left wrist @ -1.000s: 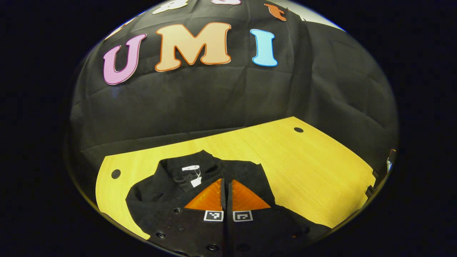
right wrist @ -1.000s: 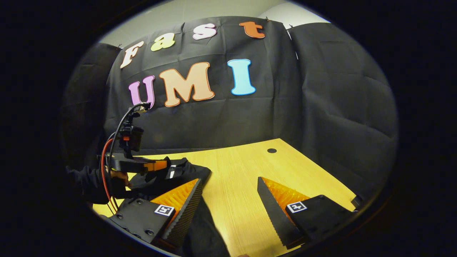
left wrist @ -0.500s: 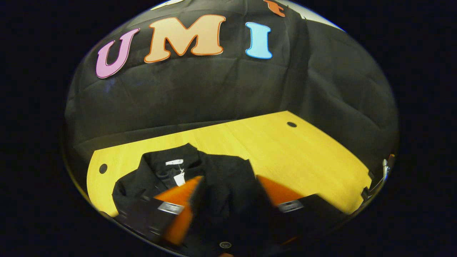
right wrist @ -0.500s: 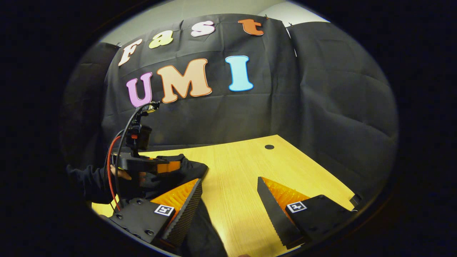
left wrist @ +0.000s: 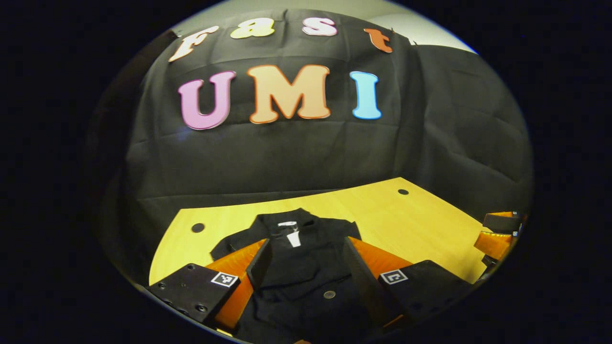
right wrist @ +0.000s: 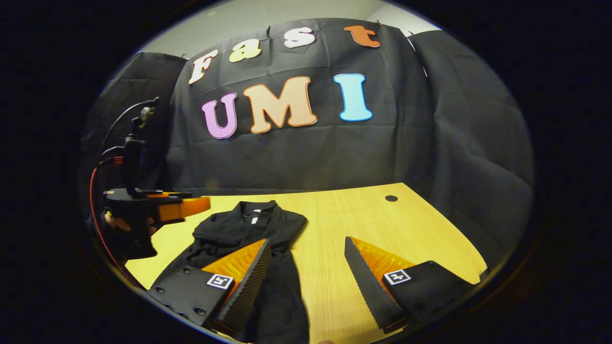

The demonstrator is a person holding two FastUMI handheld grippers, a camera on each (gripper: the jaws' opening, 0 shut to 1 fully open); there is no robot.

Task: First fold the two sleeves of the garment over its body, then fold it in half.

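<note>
Your left gripper [left wrist: 306, 265]: fingers spread wide, holding nothing, poised above the garment [left wrist: 296, 258]. Your right gripper [right wrist: 306, 267]: fingers wide apart, empty, left finger [right wrist: 241, 282] over the garment's near part, right finger over bare table [right wrist: 334, 224]. Garment: black, lying on the table's left half, collar at the far end with a white tag [left wrist: 292, 239]. A hand [right wrist: 119, 224] holds the left gripper at far left in the right gripper view.
</note>
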